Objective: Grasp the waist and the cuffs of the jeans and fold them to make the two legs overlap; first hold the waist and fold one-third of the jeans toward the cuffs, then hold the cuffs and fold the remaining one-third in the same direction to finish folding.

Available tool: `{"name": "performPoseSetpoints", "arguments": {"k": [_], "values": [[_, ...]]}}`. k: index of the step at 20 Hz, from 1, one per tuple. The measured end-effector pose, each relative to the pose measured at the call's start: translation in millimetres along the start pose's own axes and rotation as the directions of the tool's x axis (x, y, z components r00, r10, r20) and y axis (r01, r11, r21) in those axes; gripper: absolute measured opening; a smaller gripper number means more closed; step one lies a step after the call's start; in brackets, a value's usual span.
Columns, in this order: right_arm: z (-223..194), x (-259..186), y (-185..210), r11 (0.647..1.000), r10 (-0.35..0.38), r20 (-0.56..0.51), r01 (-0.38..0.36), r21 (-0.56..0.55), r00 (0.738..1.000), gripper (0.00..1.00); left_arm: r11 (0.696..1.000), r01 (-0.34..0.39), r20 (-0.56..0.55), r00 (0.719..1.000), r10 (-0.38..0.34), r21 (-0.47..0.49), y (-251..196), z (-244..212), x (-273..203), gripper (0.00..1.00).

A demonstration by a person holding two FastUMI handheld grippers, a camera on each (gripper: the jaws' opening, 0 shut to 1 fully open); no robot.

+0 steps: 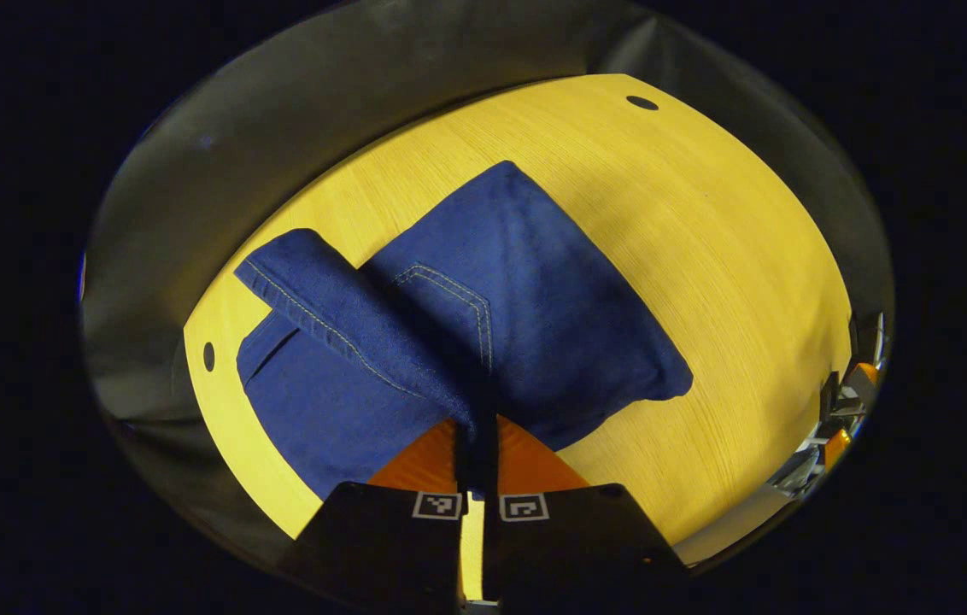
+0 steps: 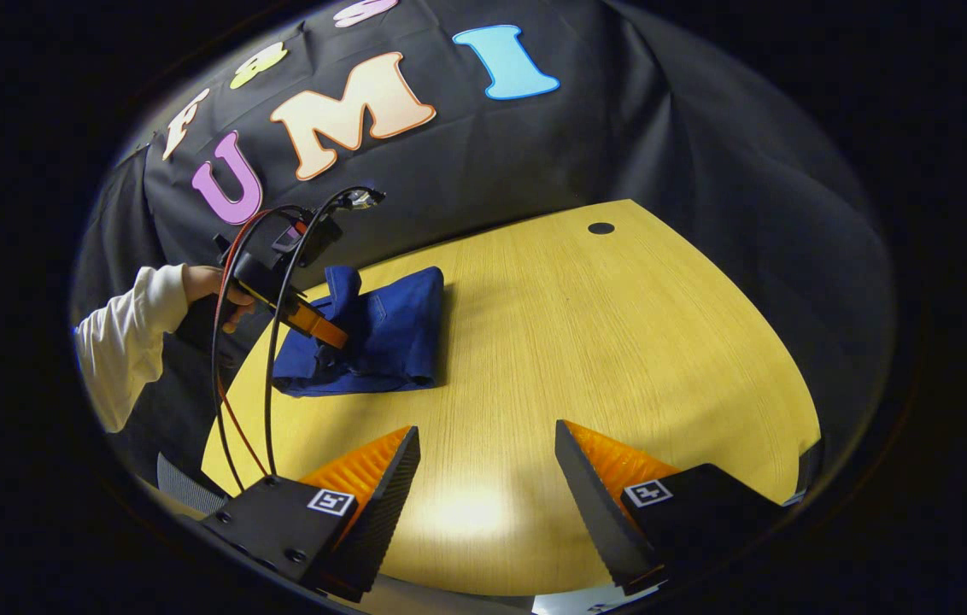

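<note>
Left gripper view: left hand-held gripper [image 1: 477, 436] pinches folded jeans [image 1: 526, 299] on table [image 1: 706, 256]; right hand-held gripper [image 2: 483, 453] wide apart, empty.

1. We count one pair of jeans [image 1: 483, 325], folded up
2. One wooden table [image 2: 620, 342] with two round holes [image 1: 642, 102] in it
3. Two grippers, the left gripper [image 1: 477, 436] and the right gripper [image 2: 488, 444]
4. One hand [image 2: 214, 290], one white sleeve [image 2: 129, 342]

Left claw [image 1: 477, 444] tips buried in jeans [image 1: 526, 299]; sleeve [image 2: 120, 337] cut by edge.
</note>
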State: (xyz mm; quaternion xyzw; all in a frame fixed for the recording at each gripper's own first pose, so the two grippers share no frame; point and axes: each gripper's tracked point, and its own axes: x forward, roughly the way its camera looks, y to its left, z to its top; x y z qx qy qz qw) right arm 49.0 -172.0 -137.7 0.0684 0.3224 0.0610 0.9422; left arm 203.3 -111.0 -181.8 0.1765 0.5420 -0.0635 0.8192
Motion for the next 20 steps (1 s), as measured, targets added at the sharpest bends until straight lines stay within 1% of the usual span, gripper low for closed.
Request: {"name": "performPoseSetpoints", "arguments": {"k": [1,2,4,5,6,7,10,12,15,18,20], "values": [[-0.8,0.8,-1.7,1.000,-0.003,-0.002,0.003,0.005,1.000,0.98,1.000,0.015,0.014,1.000,-0.015,0.008,-6.0,2.7,-2.0,0.08],[-0.8,0.7,-1.6,1.000,-0.007,-0.004,0.007,0.010,1.000,0.98,0.999,0.046,0.037,0.998,-0.046,0.015,-16.9,6.0,-6.7,0.14],[-0.9,1.0,-1.8,1.000,-0.012,-0.002,0.012,0.013,1.000,0.98,0.995,0.092,0.080,0.992,-0.095,0.033,-36.2,12.2,-16.3,0.54],[1.3,0.6,0.1,1.000,-0.011,0.001,0.011,0.015,1.000,0.98,0.995,0.094,0.101,0.990,-0.097,0.034,-39.1,14.0,-21.5,0.74],[3.4,0.0,1.8,1.000,-0.009,0.007,0.009,0.015,1.000,0.98,0.996,0.080,0.122,0.989,-0.083,0.029,-37.4,14.3,-24.4,0.94],[5.8,-1.0,3.6,1.000,-0.007,0.013,0.007,0.016,1.000,0.98,0.997,0.070,0.144,0.987,-0.071,0.017,-36.7,14.5,-29.3,0.92],[10.1,-1.5,11.2,1.000,-0.002,0.032,0.002,0.015,0.999,0.98,0.995,0.074,0.194,0.979,-0.060,-0.066,-34.7,4.0,-43.4,0.92],[9.7,-3.1,16.3,1.000,0.002,0.036,-0.002,0.009,0.999,0.98,0.988,0.077,0.227,0.973,-0.044,-0.137,-28.2,-6.1,-53.9,0.92],[8.8,-5.8,25.1,1.000,0.008,0.042,-0.008,-0.003,0.999,0.98,0.970,0.057,0.268,0.963,0.009,-0.236,-16.4,-28.8,-71.3,0.92],[7.5,-9.3,34.2,1.000,0.016,0.047,-0.015,-0.010,0.999,0.98,0.943,0.076,0.282,0.959,0.020,-0.324,-17.0,-58.9,-84.9,0.90],[7.5,-12.5,39.5,1.000,0.020,0.048,-0.019,-0.024,0.999,0.98,0.927,0.058,0.275,0.960,0.049,-0.370,-13.4,-80.6,-88.4,0.90]]}}
